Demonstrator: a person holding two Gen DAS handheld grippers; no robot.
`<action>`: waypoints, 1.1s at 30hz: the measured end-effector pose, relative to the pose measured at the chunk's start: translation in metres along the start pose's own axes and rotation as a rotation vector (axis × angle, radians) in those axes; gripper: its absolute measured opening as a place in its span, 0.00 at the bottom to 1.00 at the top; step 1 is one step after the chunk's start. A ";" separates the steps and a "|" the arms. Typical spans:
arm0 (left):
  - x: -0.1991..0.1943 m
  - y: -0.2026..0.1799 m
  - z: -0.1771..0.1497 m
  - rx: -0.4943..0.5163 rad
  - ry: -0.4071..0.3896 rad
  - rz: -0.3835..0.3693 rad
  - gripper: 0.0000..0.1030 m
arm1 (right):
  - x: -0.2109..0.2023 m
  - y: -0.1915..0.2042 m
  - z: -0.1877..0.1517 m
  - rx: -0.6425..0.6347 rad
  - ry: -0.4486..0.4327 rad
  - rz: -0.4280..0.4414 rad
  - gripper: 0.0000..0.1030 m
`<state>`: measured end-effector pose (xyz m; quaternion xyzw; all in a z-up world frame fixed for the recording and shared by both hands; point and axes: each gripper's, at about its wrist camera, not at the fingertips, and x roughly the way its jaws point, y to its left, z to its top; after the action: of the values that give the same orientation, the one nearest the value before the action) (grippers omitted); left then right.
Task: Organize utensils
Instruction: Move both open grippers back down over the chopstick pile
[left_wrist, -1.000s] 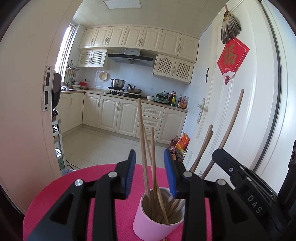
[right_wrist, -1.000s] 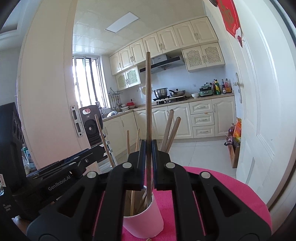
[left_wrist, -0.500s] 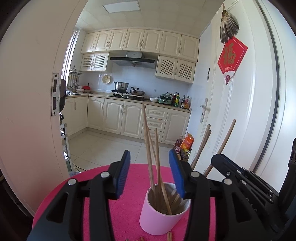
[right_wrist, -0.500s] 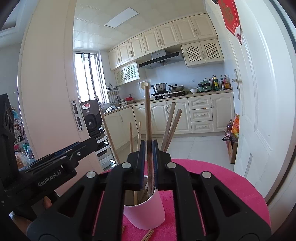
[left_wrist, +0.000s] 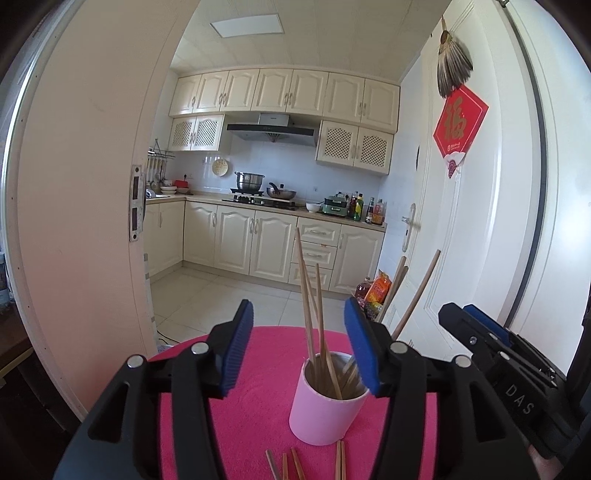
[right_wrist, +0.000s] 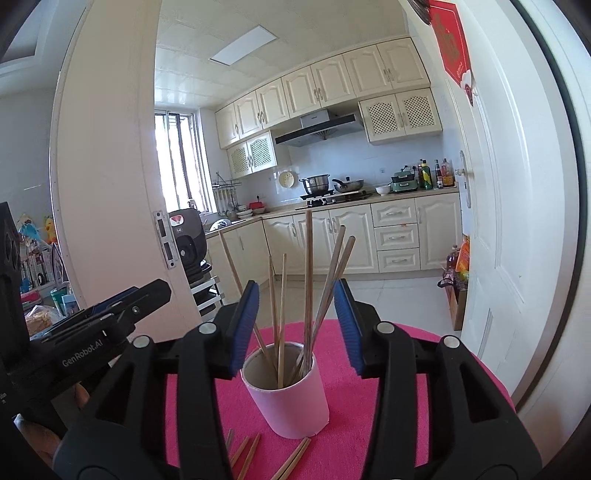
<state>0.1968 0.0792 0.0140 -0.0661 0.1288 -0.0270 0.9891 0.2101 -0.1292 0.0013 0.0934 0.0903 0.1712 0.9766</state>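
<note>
Right wrist view: pink cup (right_wrist: 291, 400) stands beyond the opening right hand-held gripper (right_wrist: 295, 325).

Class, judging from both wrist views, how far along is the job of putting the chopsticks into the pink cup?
Done: several chopsticks stand in the pink cup. In hand: nothing; the left gripper and right gripper are both opening, pads touching nothing. Left: loose chopsticks lie on the pink mat before the cup.

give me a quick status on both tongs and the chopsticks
Left tongs and right tongs both opening, nothing gripped. Seven chopsticks standing in the pink cup; more chopsticks loose on the pink mat. Nothing in the way.
</note>
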 end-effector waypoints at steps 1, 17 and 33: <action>-0.005 0.001 -0.001 0.000 0.002 0.002 0.51 | -0.004 0.001 0.000 0.000 0.005 -0.003 0.42; -0.002 0.030 -0.067 -0.062 0.524 -0.018 0.53 | -0.025 -0.001 -0.046 0.034 0.319 -0.017 0.46; 0.017 0.015 -0.141 -0.026 0.862 -0.036 0.40 | -0.014 0.000 -0.093 0.063 0.586 0.013 0.48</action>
<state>0.1772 0.0755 -0.1276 -0.0634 0.5291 -0.0676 0.8435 0.1778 -0.1203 -0.0865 0.0707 0.3732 0.1943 0.9044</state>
